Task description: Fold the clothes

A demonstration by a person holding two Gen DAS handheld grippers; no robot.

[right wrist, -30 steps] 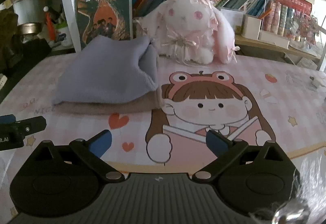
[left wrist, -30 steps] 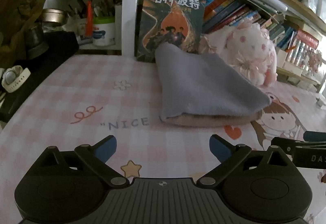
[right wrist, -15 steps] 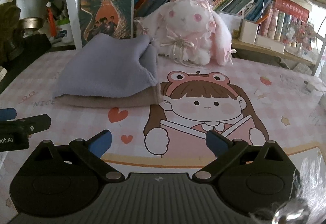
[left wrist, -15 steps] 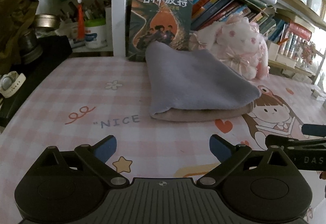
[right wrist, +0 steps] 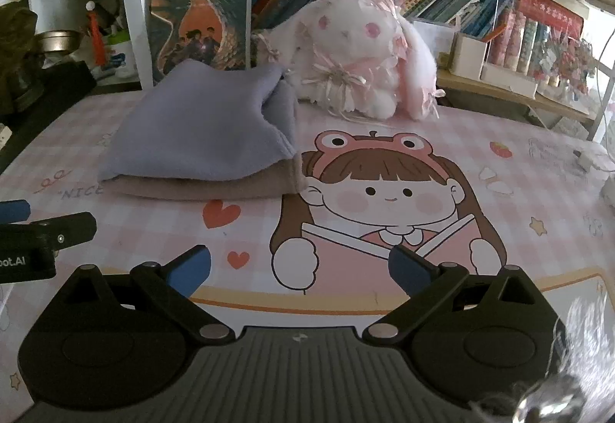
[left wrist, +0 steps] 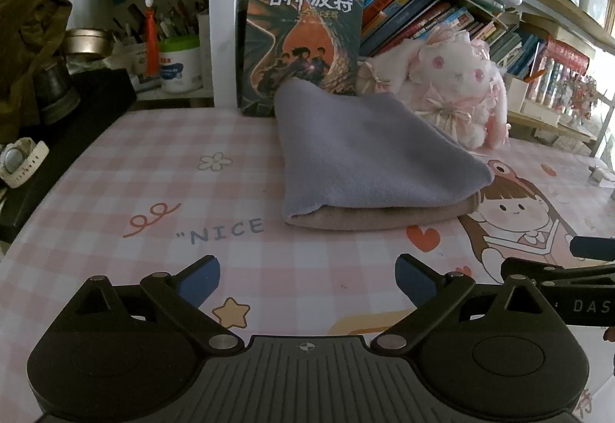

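A folded garment (left wrist: pixel 369 157) (right wrist: pixel 207 138), lavender on top with a beige layer beneath, lies on the pink checked table mat (left wrist: pixel 153 173) in front of the shelf. My left gripper (left wrist: pixel 307 275) is open and holds nothing, well short of the fold's near edge. In the right wrist view my right gripper (right wrist: pixel 300 265) is open and bare too, over the cartoon girl print, with the garment ahead to its left. Each gripper's black body shows at the side of the other's view: the right gripper's body (left wrist: pixel 576 284) and the left gripper's body (right wrist: pixel 34 238).
A tall book (left wrist: pixel 303 38) (right wrist: pixel 200 15) stands against the shelf behind the garment. A white and pink plush rabbit (left wrist: pixel 453 84) (right wrist: pixel 361 54) sits to its right. A black case with a white watch (left wrist: pixel 19 157) lies at the left edge. A white plug (right wrist: pixel 584 157) is far right.
Both grippers have drawn back from the folded garment and risen a little, so it looks smaller and farther. The garment itself has not moved. Both stay open.
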